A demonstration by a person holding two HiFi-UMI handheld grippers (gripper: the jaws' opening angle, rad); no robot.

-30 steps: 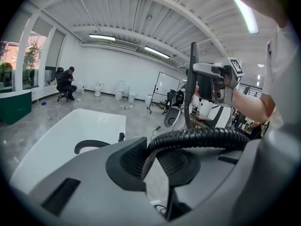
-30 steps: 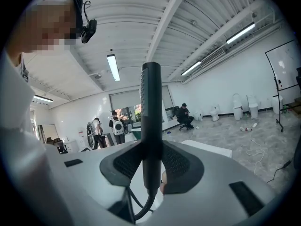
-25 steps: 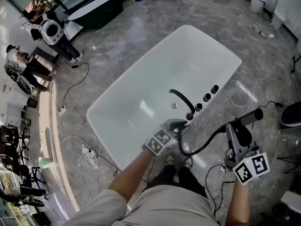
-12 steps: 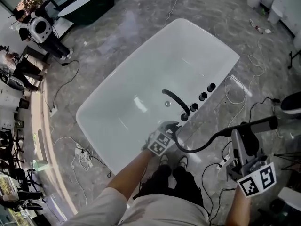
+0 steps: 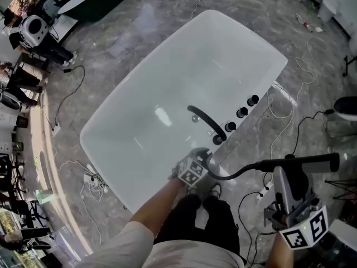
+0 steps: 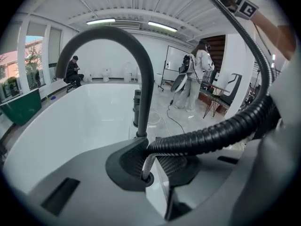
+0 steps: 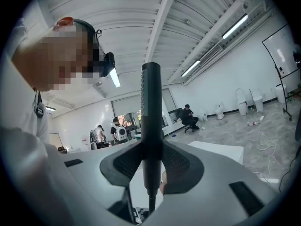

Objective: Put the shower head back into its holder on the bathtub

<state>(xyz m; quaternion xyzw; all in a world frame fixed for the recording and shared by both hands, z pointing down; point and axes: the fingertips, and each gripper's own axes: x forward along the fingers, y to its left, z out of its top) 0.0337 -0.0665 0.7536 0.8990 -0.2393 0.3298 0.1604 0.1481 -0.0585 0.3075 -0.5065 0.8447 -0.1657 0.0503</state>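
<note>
The black wand-shaped shower head (image 5: 312, 161) lies level in the air right of the white bathtub (image 5: 167, 82), well off its rim. My right gripper (image 5: 291, 167) is shut on the shower head's (image 7: 151, 107) handle, with the wand standing up between the pads. Its black ribbed hose (image 5: 237, 172) curves left to the tub's near rim. There my left gripper (image 5: 202, 156) is shut on the hose (image 6: 221, 126), just above a black ring (image 6: 145, 176) in the rim where the hose goes in. The arched black faucet (image 5: 202, 119) and several knobs (image 5: 241, 112) stand beyond it.
Cables (image 5: 284, 113) lie in loops on the grey marble floor right of the tub, and more cables (image 5: 89, 177) lie at its left. My own feet (image 5: 203, 194) are at the tub's near edge. People (image 6: 193, 79) and stands are farther off.
My right gripper has carried the shower head farther right and away from the tub, drawing the hose out longer. The left gripper has stayed at the tub rim on the hose.
</note>
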